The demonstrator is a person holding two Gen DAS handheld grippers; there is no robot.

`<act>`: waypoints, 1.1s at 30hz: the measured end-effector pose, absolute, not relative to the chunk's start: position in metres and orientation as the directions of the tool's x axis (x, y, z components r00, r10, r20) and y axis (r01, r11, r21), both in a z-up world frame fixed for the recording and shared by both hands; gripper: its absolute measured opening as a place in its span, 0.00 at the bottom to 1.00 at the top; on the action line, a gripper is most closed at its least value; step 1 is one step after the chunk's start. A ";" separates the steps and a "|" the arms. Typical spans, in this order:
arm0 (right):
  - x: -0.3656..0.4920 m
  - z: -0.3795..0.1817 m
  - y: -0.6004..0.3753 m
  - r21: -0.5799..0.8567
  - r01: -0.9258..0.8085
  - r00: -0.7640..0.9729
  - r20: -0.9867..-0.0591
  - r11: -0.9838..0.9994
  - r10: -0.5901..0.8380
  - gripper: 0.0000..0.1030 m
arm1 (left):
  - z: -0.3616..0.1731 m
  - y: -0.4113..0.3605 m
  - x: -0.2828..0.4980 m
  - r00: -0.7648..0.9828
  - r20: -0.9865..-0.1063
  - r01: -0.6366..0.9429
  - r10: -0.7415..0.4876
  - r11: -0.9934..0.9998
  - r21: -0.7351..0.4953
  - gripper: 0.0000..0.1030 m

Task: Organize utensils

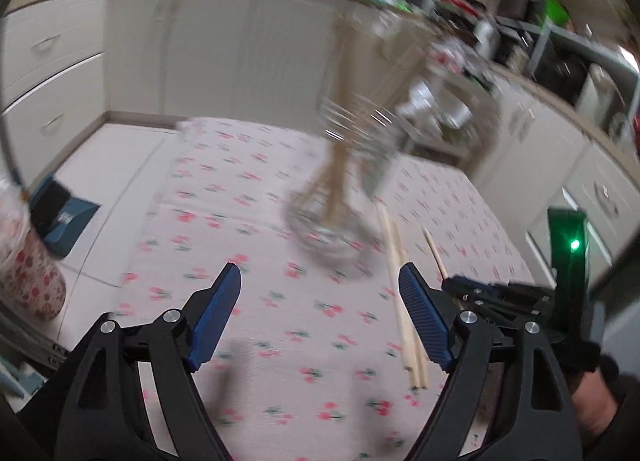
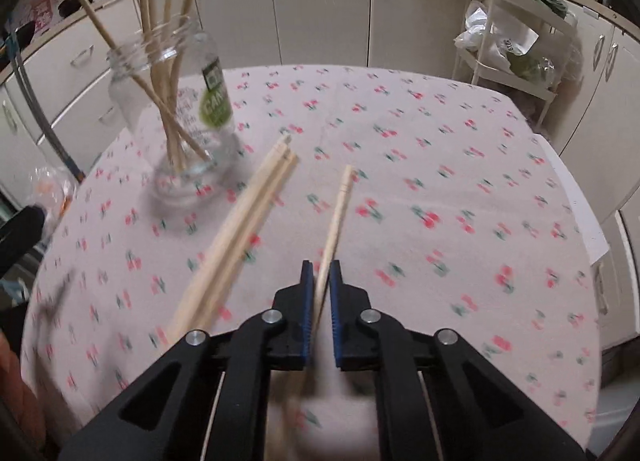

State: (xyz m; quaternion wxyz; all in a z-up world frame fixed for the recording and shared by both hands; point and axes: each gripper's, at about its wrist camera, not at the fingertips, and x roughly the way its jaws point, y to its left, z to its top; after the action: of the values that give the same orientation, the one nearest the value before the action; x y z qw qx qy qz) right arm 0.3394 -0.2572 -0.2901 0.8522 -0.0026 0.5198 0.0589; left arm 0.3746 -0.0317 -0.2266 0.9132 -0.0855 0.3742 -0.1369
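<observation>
Chopstick [image 2: 338,209] sits pinched in my right gripper [image 2: 319,293] near the jar [image 2: 176,109]; my left gripper [image 1: 320,309] gapes wide, holding nothing.

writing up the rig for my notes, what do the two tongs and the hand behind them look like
Both the left tongs and right tongs are matte black plastic linkages with triangular cut-outs and round silver pivot pins. Their fingers carry ribbed blue pads. In the left wrist view, the right unit shows a dark green upright housing with a lit green LED, and the person's right hand wears a black sleeve.
</observation>
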 end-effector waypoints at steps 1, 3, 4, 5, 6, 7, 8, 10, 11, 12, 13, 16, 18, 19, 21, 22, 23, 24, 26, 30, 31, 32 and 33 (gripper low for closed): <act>0.334 -0.289 -0.264 0.053 -0.104 0.449 -0.889 0.993 0.094 0.08 | -0.228 -0.044 0.377 0.673 -0.669 0.207 -0.315 0.949 -0.238 0.75; 0.327 -0.288 -0.276 0.061 -0.105 0.440 -0.892 0.993 0.101 0.08 | -0.234 -0.066 0.383 0.647 -0.697 0.234 -0.309 0.951 -0.205 0.75; 0.325 -0.288 -0.282 0.068 -0.103 0.436 -0.894 0.992 0.107 0.08 | -0.238 -0.073 0.387 0.635 -0.709 0.236 -0.305 0.951 -0.198 0.75; 0.322 -0.287 -0.288 0.080 -0.098 0.434 -0.894 0.992 0.115 0.08 | -0.243 -0.082 0.392 0.617 -0.726 0.237 -0.303 0.952 -0.196 0.75; 0.320 -0.287 -0.292 0.092 -0.096 0.430 -0.894 0.991 0.125 0.08 | -0.247 -0.088 0.396 0.602 -0.739 0.235 -0.301 0.952 -0.197 0.75; 0.318 -0.287 -0.297 0.111 -0.093 0.428 -0.893 0.989 0.141 0.08 | -0.251 -0.093 0.399 0.590 -0.750 0.231 -0.298 0.953 -0.197 0.75; 0.317 -0.287 -0.300 0.127 -0.087 0.429 -0.890 0.988 0.152 0.08 | -0.256 -0.097 0.402 0.574 -0.763 0.230 -0.298 0.953 -0.199 0.74; 0.316 -0.288 -0.305 0.161 -0.080 0.431 -0.884 0.984 0.180 0.08 | -0.262 -0.105 0.406 0.554 -0.780 0.226 -0.293 0.954 -0.197 0.61; 0.316 -0.289 -0.308 0.179 -0.077 0.433 -0.880 0.981 0.194 0.08 | -0.265 -0.109 0.407 0.539 -0.790 0.228 -0.290 0.954 -0.195 0.57; 0.316 -0.289 -0.310 0.194 -0.074 0.434 -0.877 0.978 0.206 0.08 | -0.267 -0.111 0.407 0.531 -0.796 0.232 -0.289 0.954 -0.191 0.49; 0.315 -0.288 -0.308 0.204 -0.072 0.435 -0.875 0.976 0.215 0.08 | -0.269 -0.117 0.406 0.527 -0.807 0.234 -0.267 0.958 -0.165 0.42; 0.316 -0.289 -0.312 0.233 -0.065 0.437 -0.868 0.970 0.237 0.09 | -0.272 -0.124 0.402 0.544 -0.811 0.225 -0.216 0.968 -0.108 0.27; 0.318 -0.289 -0.313 0.252 -0.063 0.438 -0.862 0.966 0.254 0.16 | -0.272 -0.122 0.402 0.538 -0.817 0.197 -0.209 0.973 -0.120 0.14; 0.318 -0.288 -0.312 0.251 -0.066 0.440 -0.861 0.966 0.254 0.18 | -0.272 -0.121 0.400 0.535 -0.819 0.179 -0.205 0.976 -0.128 0.11; 0.320 -0.288 -0.308 0.241 -0.076 0.441 -0.862 0.967 0.250 0.24 | -0.271 -0.120 0.395 0.525 -0.824 0.158 -0.215 0.975 -0.154 0.10; 0.321 -0.287 -0.306 0.236 -0.079 0.442 -0.863 0.969 0.246 0.25 | -0.270 -0.118 0.391 0.517 -0.828 0.142 -0.218 0.976 -0.168 0.09; 0.322 -0.287 -0.305 0.238 -0.081 0.442 -0.862 0.968 0.249 0.26 | -0.270 -0.117 0.384 0.509 -0.831 0.127 -0.224 0.975 -0.185 0.09; 0.323 -0.287 -0.304 0.238 -0.080 0.444 -0.861 0.968 0.248 0.28 | -0.270 -0.115 0.378 0.502 -0.834 0.123 -0.229 0.973 -0.193 0.09; 0.327 -0.285 -0.304 0.221 -0.080 0.450 -0.862 0.972 0.233 0.30 | -0.268 -0.115 0.364 0.477 -0.843 0.126 -0.248 0.969 -0.213 0.09; 0.343 -0.286 -0.305 0.187 -0.072 0.449 -0.871 0.980 0.199 0.30 | -0.262 -0.106 0.355 0.453 -0.842 0.130 -0.293 0.956 -0.263 0.10; 0.347 -0.287 -0.304 0.179 -0.069 0.445 -0.875 0.981 0.191 0.30 | -0.259 -0.102 0.357 0.460 -0.837 0.121 -0.297 0.955 -0.272 0.10; 0.350 -0.288 -0.304 0.172 -0.068 0.444 -0.877 0.983 0.185 0.30 | -0.255 -0.099 0.361 0.476 -0.831 0.108 -0.287 0.957 -0.269 0.11; 0.353 -0.289 -0.304 0.167 -0.069 0.441 -0.879 0.984 0.180 0.30 | -0.252 -0.097 0.364 0.488 -0.828 0.104 -0.276 0.960 -0.259 0.13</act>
State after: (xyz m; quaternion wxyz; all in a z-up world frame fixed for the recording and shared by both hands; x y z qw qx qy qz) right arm 0.3527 -0.3036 -0.2889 0.8472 0.0529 0.5235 0.0737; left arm 0.3640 -0.0967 -0.2517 0.8581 -0.0871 0.4939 -0.1106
